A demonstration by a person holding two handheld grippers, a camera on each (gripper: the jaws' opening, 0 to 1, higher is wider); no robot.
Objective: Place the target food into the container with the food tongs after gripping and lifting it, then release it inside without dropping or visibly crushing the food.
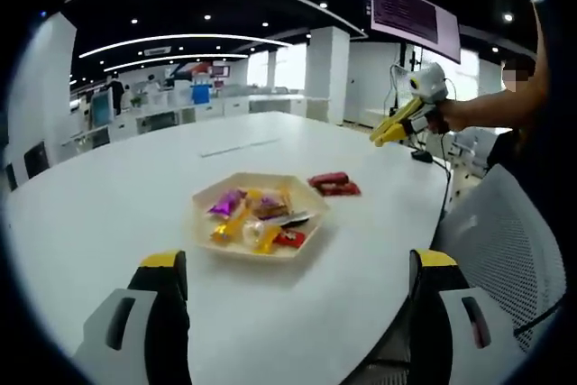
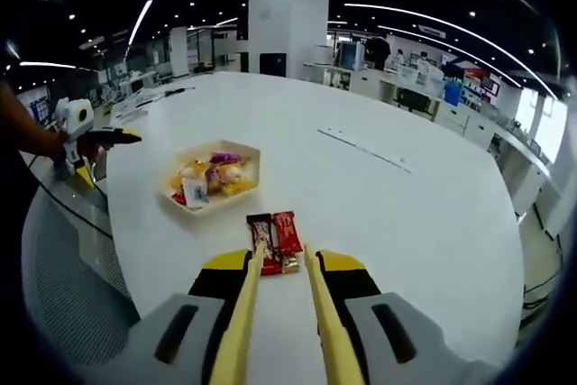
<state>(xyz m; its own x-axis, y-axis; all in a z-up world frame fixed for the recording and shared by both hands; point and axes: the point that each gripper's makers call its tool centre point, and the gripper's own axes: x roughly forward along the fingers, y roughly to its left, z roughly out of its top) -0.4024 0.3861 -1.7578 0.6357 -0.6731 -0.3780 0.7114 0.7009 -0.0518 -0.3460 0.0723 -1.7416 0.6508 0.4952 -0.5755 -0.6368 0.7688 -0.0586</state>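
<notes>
A shallow beige container (image 1: 309, 228) (image 2: 255, 155) holding several wrapped sweets sits on the white table. Two red wrapped bars (image 1: 334, 184) (image 2: 276, 233) lie side by side on the table just beside it. My right gripper (image 2: 281, 254) is closed around yellow food tongs (image 2: 242, 313). The tong arms stand apart with nothing between them, their tips just short of the red bars. In the left gripper view the right gripper (image 1: 382, 136) hangs in the air past the table's edge, in a person's hand. My left gripper (image 1: 297, 263) (image 2: 122, 137) is wide open and holds nothing.
The round white table (image 1: 135, 196) (image 2: 406, 214) has bare room all around the container. White mesh chairs (image 1: 505, 223) (image 2: 63, 268) stand at its near edge. A cable (image 2: 77, 209) runs over that edge. Office desks (image 1: 162, 114) and a hanging screen (image 1: 415, 11) are behind.
</notes>
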